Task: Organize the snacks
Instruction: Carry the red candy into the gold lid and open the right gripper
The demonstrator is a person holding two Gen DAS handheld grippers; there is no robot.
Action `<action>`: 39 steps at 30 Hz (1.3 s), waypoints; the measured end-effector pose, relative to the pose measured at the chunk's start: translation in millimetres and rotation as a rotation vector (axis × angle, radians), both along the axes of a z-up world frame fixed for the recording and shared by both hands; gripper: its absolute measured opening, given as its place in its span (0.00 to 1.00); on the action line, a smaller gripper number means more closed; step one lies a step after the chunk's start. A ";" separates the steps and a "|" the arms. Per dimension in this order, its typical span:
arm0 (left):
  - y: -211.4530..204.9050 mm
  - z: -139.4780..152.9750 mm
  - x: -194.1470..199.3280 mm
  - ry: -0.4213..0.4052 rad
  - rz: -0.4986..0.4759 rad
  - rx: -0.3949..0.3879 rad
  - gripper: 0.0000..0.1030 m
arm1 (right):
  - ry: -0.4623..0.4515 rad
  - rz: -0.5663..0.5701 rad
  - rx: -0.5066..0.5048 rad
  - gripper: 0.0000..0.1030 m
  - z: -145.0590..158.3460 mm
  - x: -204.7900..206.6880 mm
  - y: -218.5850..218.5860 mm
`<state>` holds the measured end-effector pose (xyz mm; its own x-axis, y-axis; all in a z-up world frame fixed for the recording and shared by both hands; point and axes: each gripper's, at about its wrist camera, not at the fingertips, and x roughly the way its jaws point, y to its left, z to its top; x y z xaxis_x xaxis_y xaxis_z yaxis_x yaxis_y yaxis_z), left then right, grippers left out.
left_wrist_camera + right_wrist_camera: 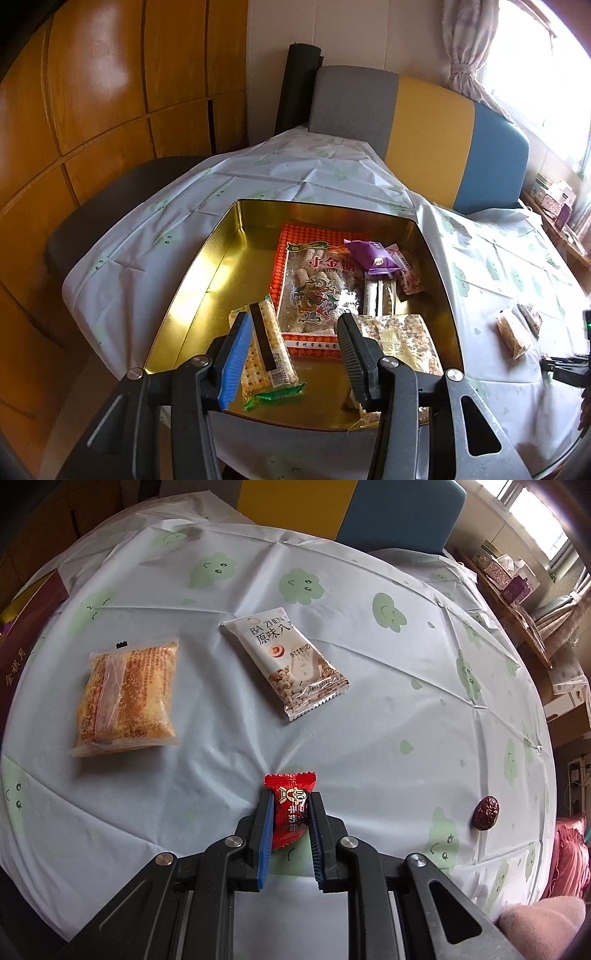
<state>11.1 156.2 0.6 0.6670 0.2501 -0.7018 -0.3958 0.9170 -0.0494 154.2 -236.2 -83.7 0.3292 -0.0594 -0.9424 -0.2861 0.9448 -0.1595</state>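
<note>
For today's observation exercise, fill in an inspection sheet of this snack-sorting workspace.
Surface: round table under a white cloth with green prints.
Job's things: gold tin holding several snacks, cracker pack among them; orange pack, white packet and date loose on the cloth.
Clutter: nothing seen.
Grippers: left gripper open over the tin; right gripper shut on red candy.
Cables: nothing seen.
Surroundings: chairs, wooden panels, window.

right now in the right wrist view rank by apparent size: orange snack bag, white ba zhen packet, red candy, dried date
1. orange snack bag
2. white ba zhen packet, close to the bag, and it lies farther off, so unsure
3. red candy, nearest the camera
4. dried date
</note>
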 end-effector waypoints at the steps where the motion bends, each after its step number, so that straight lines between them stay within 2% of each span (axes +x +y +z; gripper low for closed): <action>1: -0.2 -0.1 -0.6 -0.001 0.000 0.001 0.47 | 0.004 0.001 0.000 0.17 0.5 0.9 -0.3; 7: 0.5 -0.4 -1.9 -0.006 0.003 -0.003 0.47 | 0.015 0.008 0.030 0.16 3.8 1.6 1.4; 13: 1.7 -1.4 -1.6 -0.007 0.010 -0.004 0.47 | -0.024 0.016 0.074 0.16 16.0 -4.6 4.8; 18: 5.0 -3.9 -1.0 -0.004 0.017 -0.006 0.47 | -0.074 0.065 0.155 0.16 31.7 -15.2 33.2; 24: 6.1 -5.4 -1.3 -0.005 0.021 -0.006 0.47 | -0.105 0.204 0.260 0.16 54.1 -27.4 87.8; 31: 14.0 -7.7 -1.3 -0.003 0.049 -0.018 0.47 | -0.082 0.376 0.416 0.16 77.1 -40.6 168.6; 39: 26.5 -12.8 -2.3 0.006 0.090 -0.034 0.47 | -0.060 0.477 0.464 0.17 82.5 -37.8 236.3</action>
